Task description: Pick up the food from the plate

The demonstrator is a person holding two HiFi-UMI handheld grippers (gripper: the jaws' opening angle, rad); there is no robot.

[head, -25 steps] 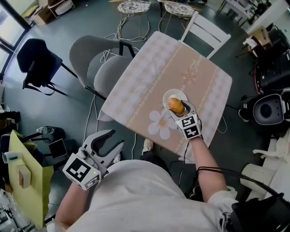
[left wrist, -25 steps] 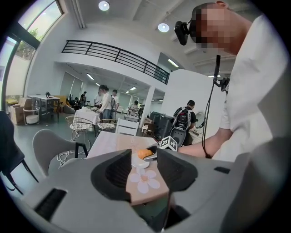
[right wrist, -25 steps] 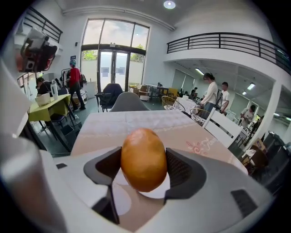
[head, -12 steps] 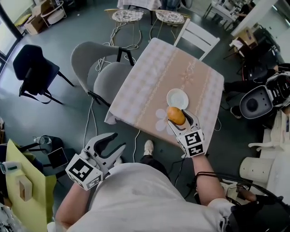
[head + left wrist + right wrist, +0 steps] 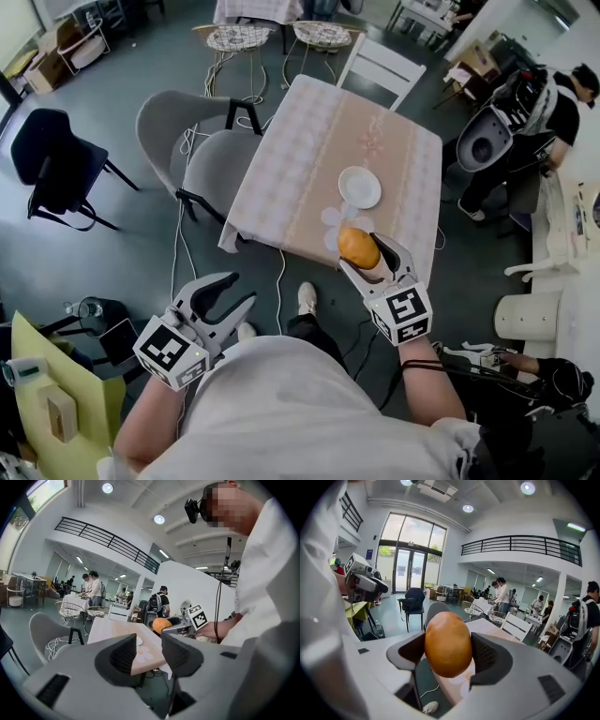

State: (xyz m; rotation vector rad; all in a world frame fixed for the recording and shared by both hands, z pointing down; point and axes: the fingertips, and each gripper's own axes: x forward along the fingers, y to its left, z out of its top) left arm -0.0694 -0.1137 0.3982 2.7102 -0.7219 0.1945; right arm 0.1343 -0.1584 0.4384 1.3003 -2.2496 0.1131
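"While the right hand-held gripper [image 5: 368, 250] is hovering over the bench's [image 5: 309, 159] near edge, what is it clenching?"

"It is squeezing the food [image 5: 357, 247] between both jaws, lifted clear of the plate [image 5: 360, 187]."

"And the left hand-held gripper [image 5: 235, 291]?"

"It is hanging by the person's side, jaws gaping, nothing between them."

The person wears a white short-sleeved shirt [image 5: 281, 412], a black cable [image 5: 216, 601] runs along the right forearm, and the grey plastic left gripper [image 5: 225, 292] and grey plastic right gripper [image 5: 367, 255] each bear black-and-white marker cubes.
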